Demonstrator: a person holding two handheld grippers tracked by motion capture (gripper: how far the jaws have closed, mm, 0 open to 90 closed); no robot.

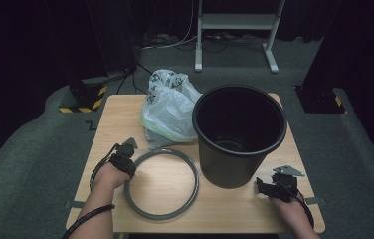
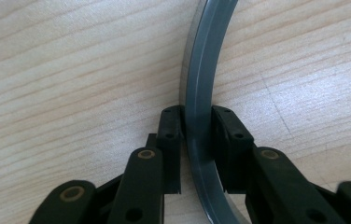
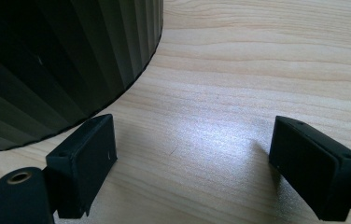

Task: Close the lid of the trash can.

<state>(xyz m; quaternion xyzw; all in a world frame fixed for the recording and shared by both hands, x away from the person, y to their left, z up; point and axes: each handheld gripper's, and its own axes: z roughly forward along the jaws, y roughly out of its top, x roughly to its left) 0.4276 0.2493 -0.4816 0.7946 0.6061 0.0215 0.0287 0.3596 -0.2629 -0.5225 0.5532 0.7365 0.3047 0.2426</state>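
A grey plastic ring (image 1: 195, 184) lies flat on the wooden table (image 1: 234, 209), in front of a black ribbed waste bin (image 1: 230, 164). My left gripper (image 1: 131, 167) sits at the ring's left rim. In the left gripper view, my left gripper (image 2: 197, 140) has its two pads against both sides of the ring (image 2: 206, 56). My right gripper (image 1: 260, 186) rests low by the bin's right base. In the right gripper view, my right gripper (image 3: 192, 158) stands wide open over bare wood, with the bin's wall (image 3: 61, 60) just beyond its left jaw.
A crumpled translucent plastic bag (image 1: 167, 109) lies at the back left of the table, against the bin. Grey carpet surrounds the table. A white metal frame (image 1: 234, 22) stands on the floor behind.
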